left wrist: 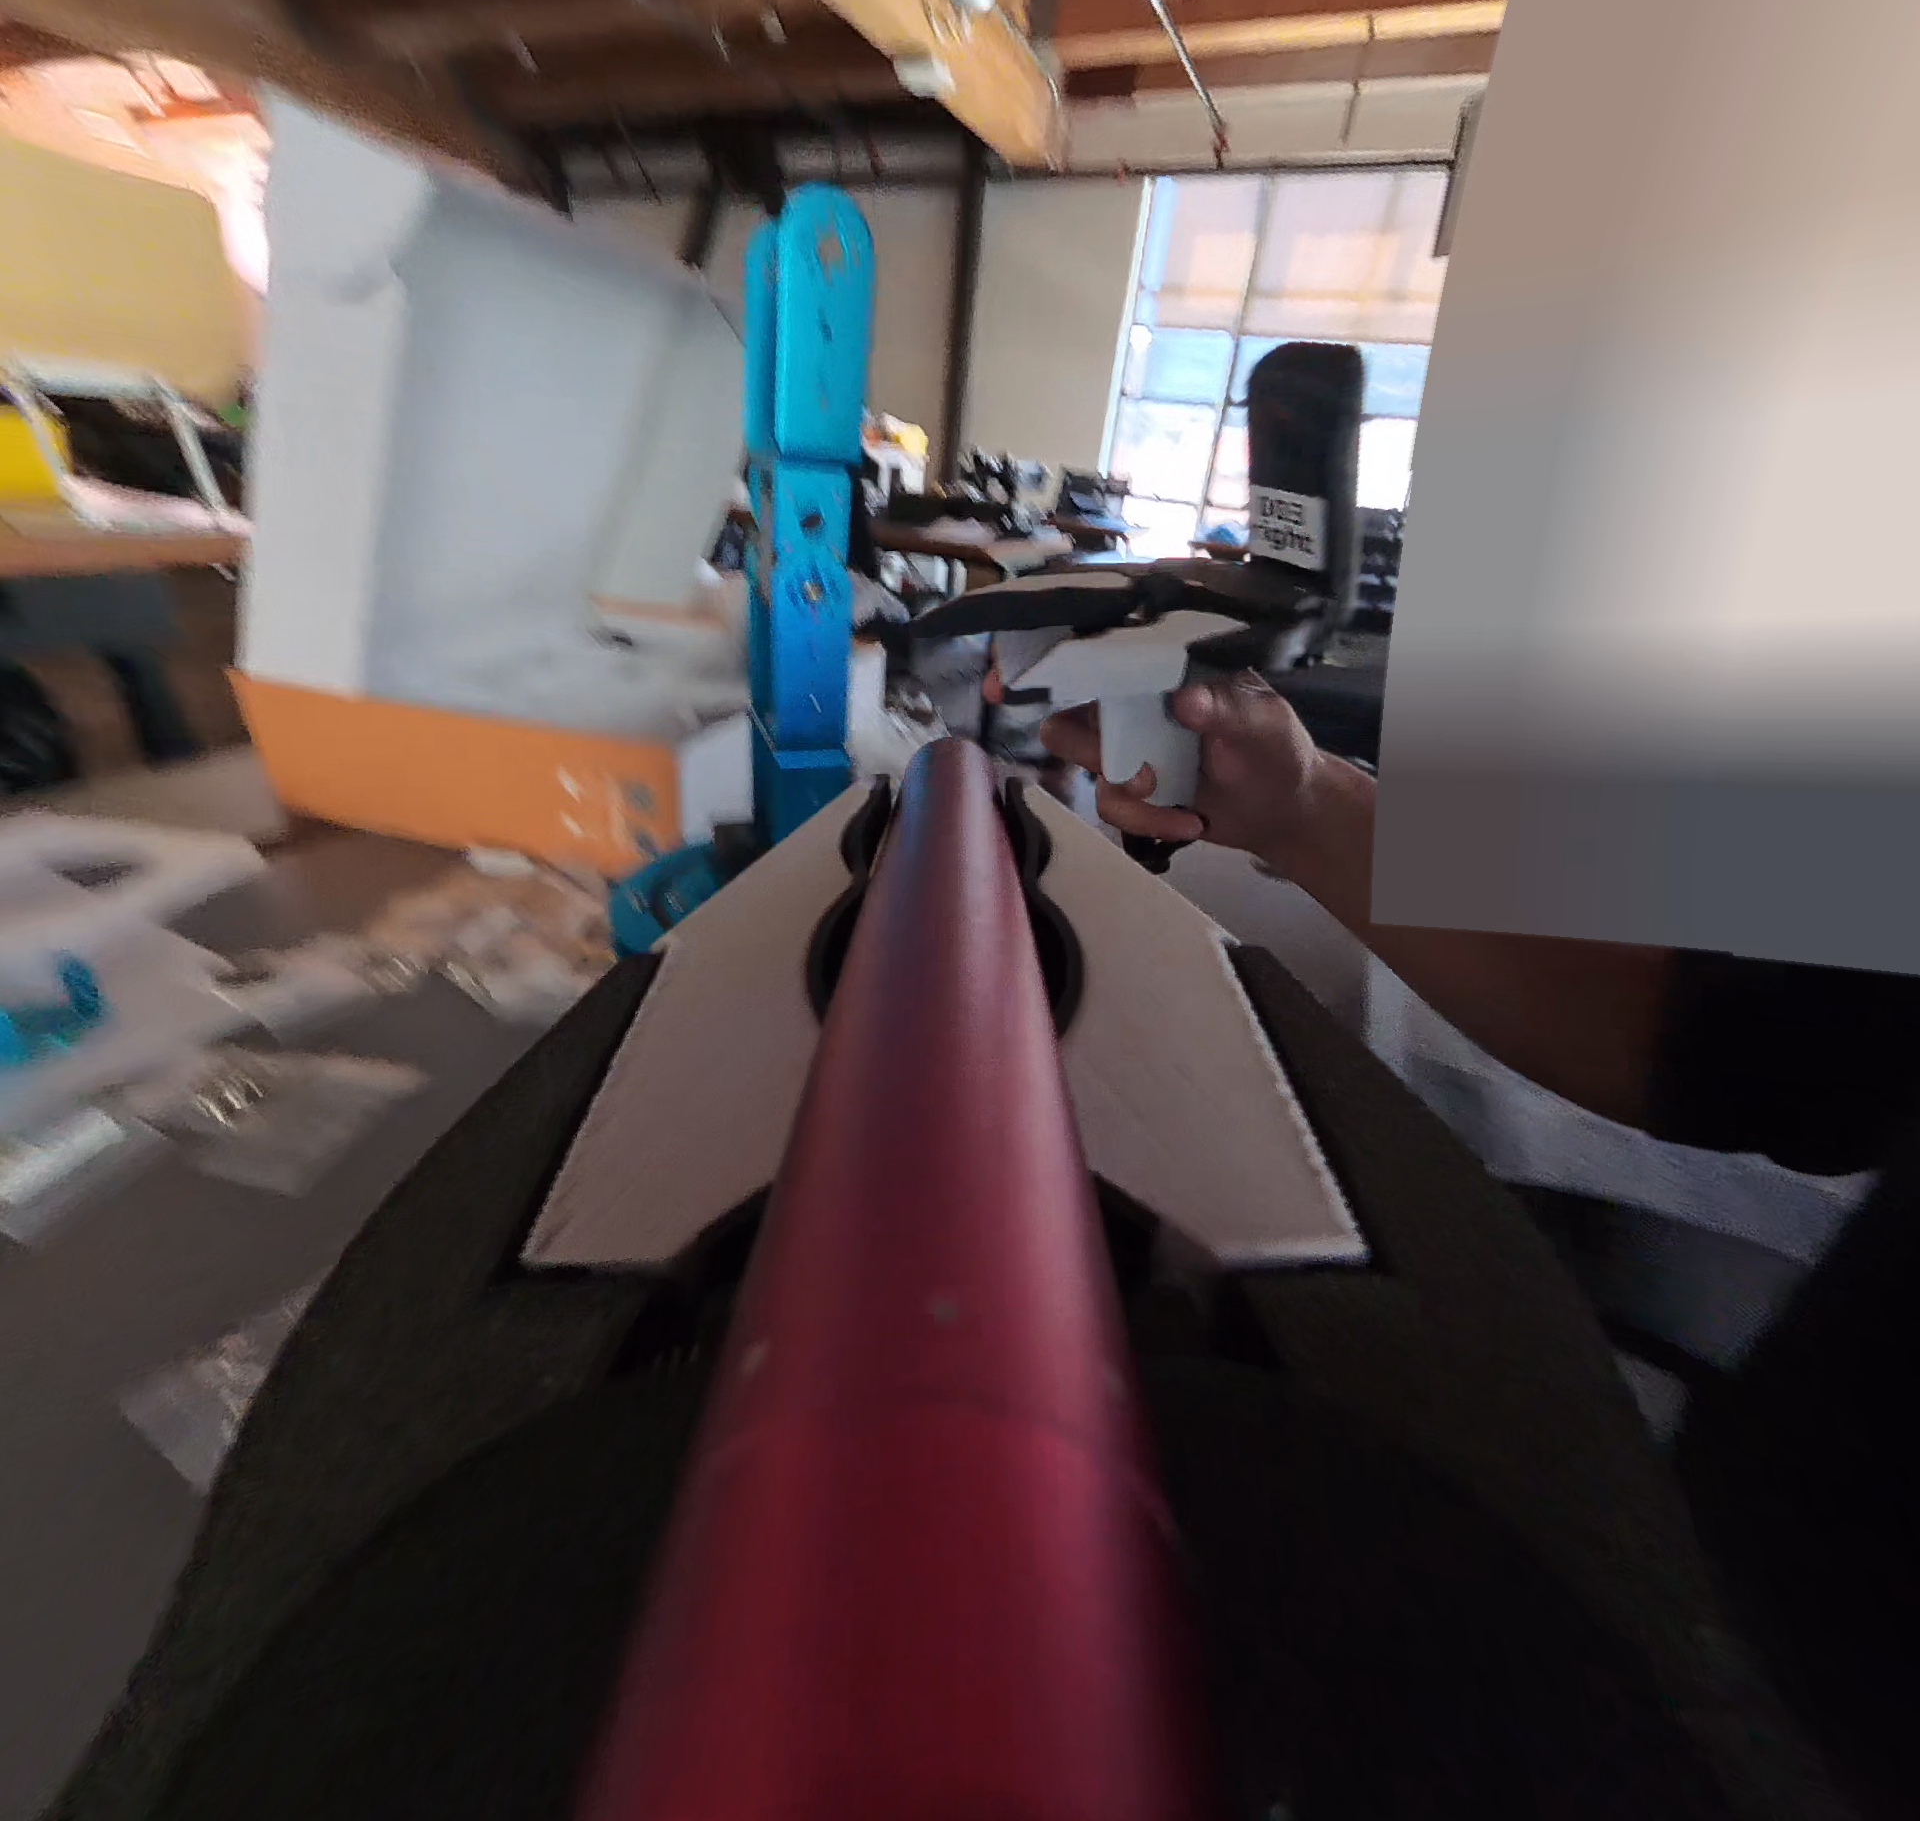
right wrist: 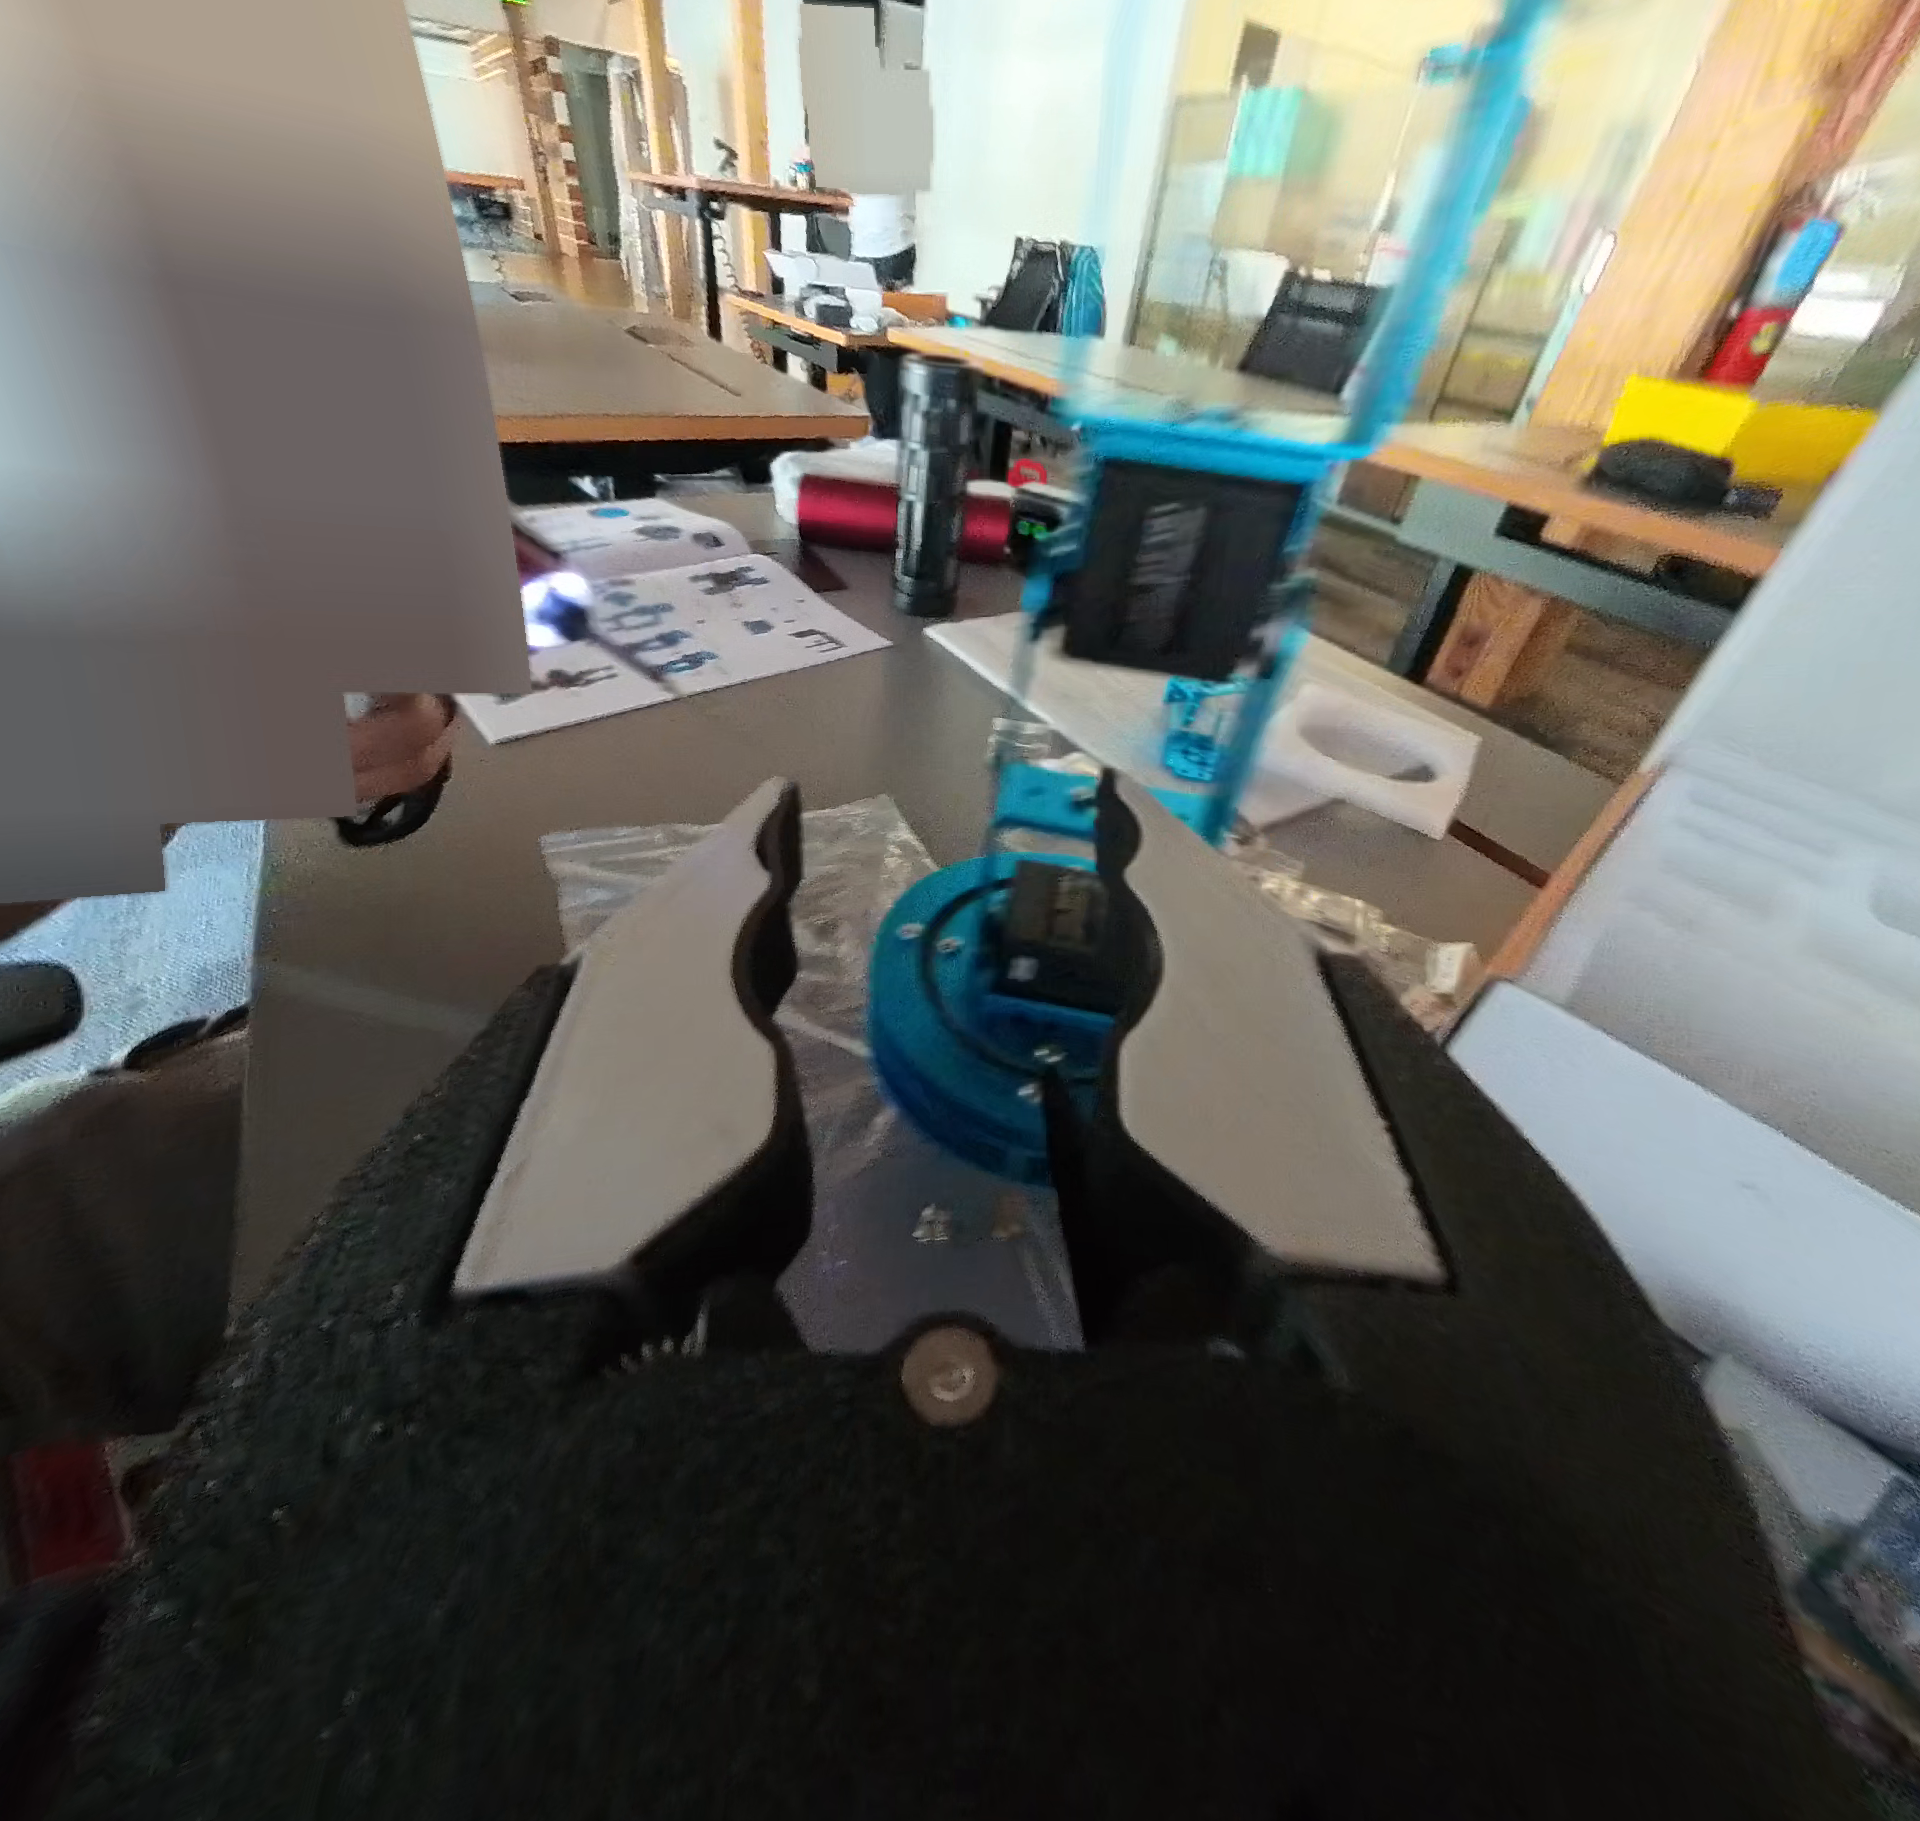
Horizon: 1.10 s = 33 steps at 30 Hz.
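Here, the left gripper (left wrist: 940, 805) is clamped around a long dark-red cylinder (left wrist: 914, 1252), which runs straight out along its two white fingers (left wrist: 727, 1044) and ends just past their tips. Beyond that tip stands a blue metal arm assembly (left wrist: 808, 483), upright on a grey table (left wrist: 312, 1252), with a white and orange box (left wrist: 457, 545) open behind it. Farther right in the same view, a hand (left wrist: 1216, 774) holds the other tool by its white pistol handle.

The right gripper (right wrist: 945, 815) has its fingers spread apart with nothing between them. It hangs over the round blue base (right wrist: 935, 1023) of the same assembly, whose black motor block (right wrist: 1174, 566) and thin blue mast (right wrist: 1455, 213) rise ahead, blurred. Its right finger overlaps the base, though the pictures cannot settle whether it touches. A clear plastic bag (right wrist: 852, 836) lies under the fingers, an open instruction booklet (right wrist: 665, 618) to the left, and a black cylinder (right wrist: 930, 493) stands in front of another red tube (right wrist: 842, 514).

The risks, as a judgement: the red cylinder points toward the tall, narrow assembly, so a forward push could tip it. The smooth cylinder could also slide lengthwise through the grip. Small screws on the table could scatter if the bag is dragged.
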### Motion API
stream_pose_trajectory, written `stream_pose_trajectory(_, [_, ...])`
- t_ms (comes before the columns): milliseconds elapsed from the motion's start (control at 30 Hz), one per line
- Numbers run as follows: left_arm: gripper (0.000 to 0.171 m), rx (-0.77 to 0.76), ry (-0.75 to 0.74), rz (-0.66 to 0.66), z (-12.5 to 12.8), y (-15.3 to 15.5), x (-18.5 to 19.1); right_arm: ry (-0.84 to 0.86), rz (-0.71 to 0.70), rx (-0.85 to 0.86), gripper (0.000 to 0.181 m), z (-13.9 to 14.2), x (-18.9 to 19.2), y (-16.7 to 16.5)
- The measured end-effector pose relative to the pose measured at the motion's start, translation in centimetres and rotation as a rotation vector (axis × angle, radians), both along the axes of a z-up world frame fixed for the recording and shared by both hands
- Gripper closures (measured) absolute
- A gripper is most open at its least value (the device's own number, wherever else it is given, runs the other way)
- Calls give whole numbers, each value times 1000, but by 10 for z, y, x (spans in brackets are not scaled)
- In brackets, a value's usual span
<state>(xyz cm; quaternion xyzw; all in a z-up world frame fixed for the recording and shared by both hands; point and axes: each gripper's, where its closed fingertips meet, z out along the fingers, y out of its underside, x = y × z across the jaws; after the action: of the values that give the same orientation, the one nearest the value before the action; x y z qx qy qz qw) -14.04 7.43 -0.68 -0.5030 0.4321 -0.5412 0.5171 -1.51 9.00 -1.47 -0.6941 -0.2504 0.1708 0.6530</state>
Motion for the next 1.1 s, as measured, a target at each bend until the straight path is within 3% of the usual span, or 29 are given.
stream_pose_trajectory(167, [150, 50, -72, 65, 18, 16, 10, 26, -14, -54, 111, 23, 37, 47])
stream_pose_trajectory(400, [150, 43, -109, 118, 19, 43, 25, 64, 190, -77, 89, 39, 39, 77])
stream_pose_trajectory(633, [150, 171, -142, 121, 23, 51, 49, 108, 317, -22, 83, 19, 26, 73])
stream_pose_trajectory(800, [150, 184, -222, 172, 27, 58, 44, 102, 236, -2, 78, -4, 25, 77])
stream_pose_trajectory(1100, [149, 234, -166, 179, 3, 56, 41, 57, 99, 53, 70, -6, 15, 81])
